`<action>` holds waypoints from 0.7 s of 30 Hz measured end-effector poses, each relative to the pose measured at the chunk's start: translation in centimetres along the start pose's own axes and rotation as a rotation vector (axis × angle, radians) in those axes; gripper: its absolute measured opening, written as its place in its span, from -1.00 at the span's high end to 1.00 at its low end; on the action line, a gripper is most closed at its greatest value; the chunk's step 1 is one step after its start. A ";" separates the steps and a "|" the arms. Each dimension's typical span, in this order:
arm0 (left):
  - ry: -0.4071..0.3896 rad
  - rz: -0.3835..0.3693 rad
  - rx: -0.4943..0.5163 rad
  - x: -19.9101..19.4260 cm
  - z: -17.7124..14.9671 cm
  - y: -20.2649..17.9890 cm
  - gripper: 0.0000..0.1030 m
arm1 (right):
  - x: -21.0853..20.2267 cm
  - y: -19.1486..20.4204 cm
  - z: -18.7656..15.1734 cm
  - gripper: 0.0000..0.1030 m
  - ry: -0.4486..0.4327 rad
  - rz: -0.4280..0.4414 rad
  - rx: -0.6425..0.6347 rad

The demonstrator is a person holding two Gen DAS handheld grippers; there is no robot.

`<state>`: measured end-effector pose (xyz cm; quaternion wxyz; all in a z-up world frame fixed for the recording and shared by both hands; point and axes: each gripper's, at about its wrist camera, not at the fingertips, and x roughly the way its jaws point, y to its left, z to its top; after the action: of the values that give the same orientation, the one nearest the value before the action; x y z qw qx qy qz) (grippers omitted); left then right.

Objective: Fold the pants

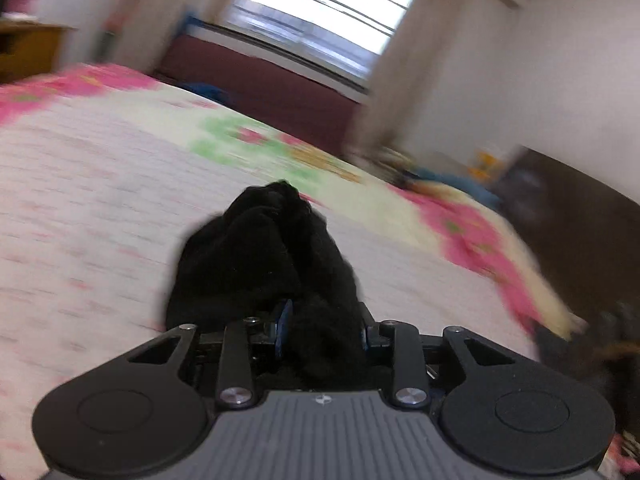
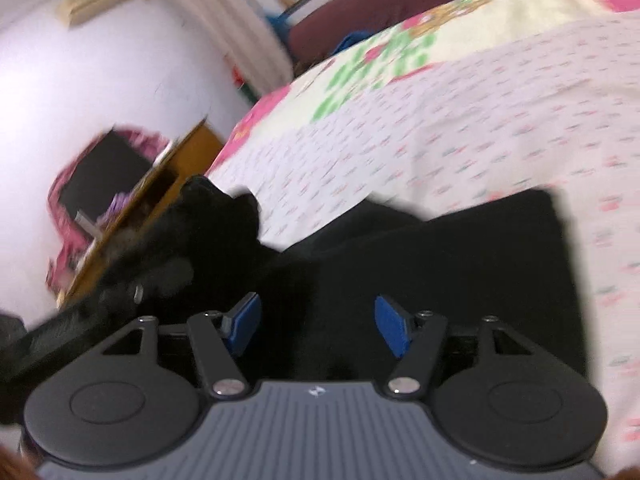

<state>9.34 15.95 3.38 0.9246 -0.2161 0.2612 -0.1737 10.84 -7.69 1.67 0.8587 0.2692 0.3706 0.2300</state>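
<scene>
The black pants [image 1: 260, 248] lie on a floral bedspread [image 1: 100, 200]. In the left wrist view a bunch of them stands up between the jaws of my left gripper [image 1: 326, 328], which is shut on the cloth; the cloth hides most of its blue pads. In the right wrist view the pants [image 2: 460, 264] spread flat as a dark rectangle over the bedspread [image 2: 480, 120]. My right gripper [image 2: 318, 324] hovers over them, open, with both blue pads [image 2: 244, 320] bare and wide apart. At the left, a raised fold [image 2: 216, 216] lifts off the bed beside a blurred black gripper body.
A wooden desk [image 2: 160, 184] stands beside the bed, with a pink-framed dark screen [image 2: 104, 172] behind it. A maroon headboard [image 1: 260, 92] and a bright window [image 1: 320, 12] lie beyond the bed's far edge. Dark floor [image 1: 580, 220] shows at the right.
</scene>
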 end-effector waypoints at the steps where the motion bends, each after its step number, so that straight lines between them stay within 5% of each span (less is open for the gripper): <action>1: 0.041 -0.044 0.012 1.1 -0.4 -1.3 0.34 | -1.0 -1.2 0.2 -0.27 -0.015 0.021 0.046; 6: 0.241 -0.155 0.101 6.6 -4.4 -6.5 0.62 | -4.4 -8.5 -0.3 -0.29 -0.032 0.136 0.375; 8: 0.283 -0.136 0.175 6.8 -5.3 -7.6 0.61 | -4.5 -9.2 -0.4 -0.34 -0.011 0.157 0.378; 12: 0.252 -0.079 0.321 2.7 -5.6 -9.2 0.49 | -3.3 -7.7 -0.4 -0.39 0.026 0.225 0.329; 15: 0.184 -0.028 0.335 -1.1 -4.7 -8.2 0.03 | -1.3 -5.5 0.3 -0.52 0.067 0.205 0.247; 21: 0.075 0.128 0.293 -3.0 -2.3 -2.9 -0.35 | 5.1 -1.6 0.5 -0.61 0.244 0.215 0.152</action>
<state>5.07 14.05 4.26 0.9450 -0.0552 0.2807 -0.1584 14.67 -6.01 -1.70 0.7549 0.3415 0.4575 0.3229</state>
